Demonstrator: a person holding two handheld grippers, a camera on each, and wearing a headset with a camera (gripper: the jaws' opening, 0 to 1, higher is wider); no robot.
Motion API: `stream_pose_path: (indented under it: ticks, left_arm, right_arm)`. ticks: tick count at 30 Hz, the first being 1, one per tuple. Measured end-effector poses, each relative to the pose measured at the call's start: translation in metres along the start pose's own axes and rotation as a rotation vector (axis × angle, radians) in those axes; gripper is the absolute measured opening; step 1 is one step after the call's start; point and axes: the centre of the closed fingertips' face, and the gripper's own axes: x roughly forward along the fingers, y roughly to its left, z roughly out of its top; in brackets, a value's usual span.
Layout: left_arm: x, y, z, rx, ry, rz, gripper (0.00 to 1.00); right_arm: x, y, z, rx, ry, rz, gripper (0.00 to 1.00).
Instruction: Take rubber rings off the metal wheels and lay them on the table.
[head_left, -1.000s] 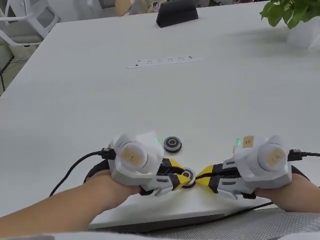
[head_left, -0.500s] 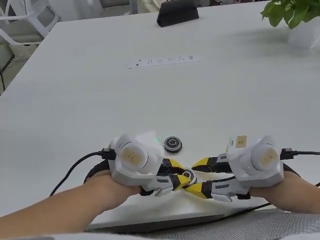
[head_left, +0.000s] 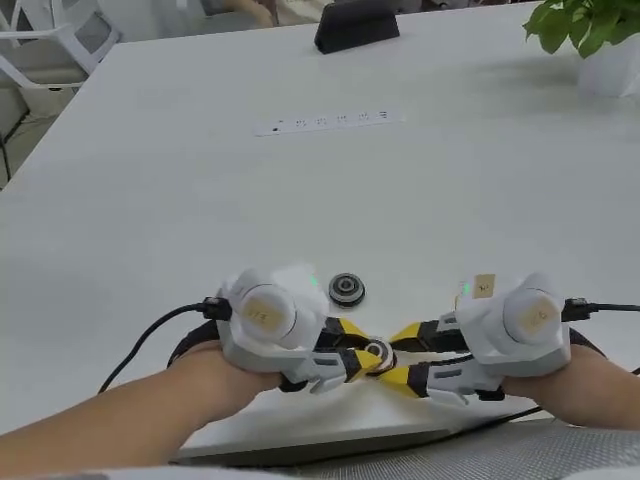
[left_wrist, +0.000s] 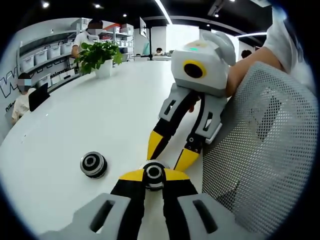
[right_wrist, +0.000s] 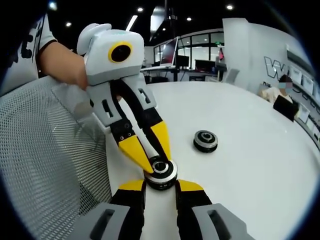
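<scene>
Shows left gripper clamped on a small wheel at the near edge of the table; right gripper spread, jaws flanking the same wheel without gripping; second wheel lying just beyond, black ring seemingly on; judged barely begun, both rings left to strip.

Smooth matt white across the table. Gleams as bright metal on the held wheel, with dull black rubber round it. Glossy white plastic on the left gripper; coarse grey mesh on the chair.
</scene>
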Motion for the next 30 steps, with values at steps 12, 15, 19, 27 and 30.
stream_pose_path:
  ticks: [12, 15, 19, 27, 30]
  left_arm:
    - [0.000, 0.000, 0.000, -0.003, -0.001, 0.003, 0.07]
    - [0.000, 0.000, 0.000, -0.004, -0.002, 0.003, 0.07]
    - [0.000, 0.000, 0.000, -0.004, -0.002, 0.003, 0.07]
    - [0.000, 0.000, 0.000, -0.004, -0.003, 0.002, 0.07]
    - [0.000, 0.000, 0.000, -0.004, -0.003, 0.002, 0.07]
  right_arm:
    - [0.000, -0.001, 0.003, 0.036, -0.023, -0.001, 0.23]
    - [0.003, -0.002, 0.006, 0.027, -0.026, -0.005, 0.26]
    - [0.006, -0.001, 0.010, 0.028, -0.031, 0.002, 0.26]
    - [0.004, 0.000, 0.009, 0.029, -0.033, 0.004, 0.25]
    - [0.002, 0.000, 0.007, 0.035, -0.035, 0.003, 0.24]
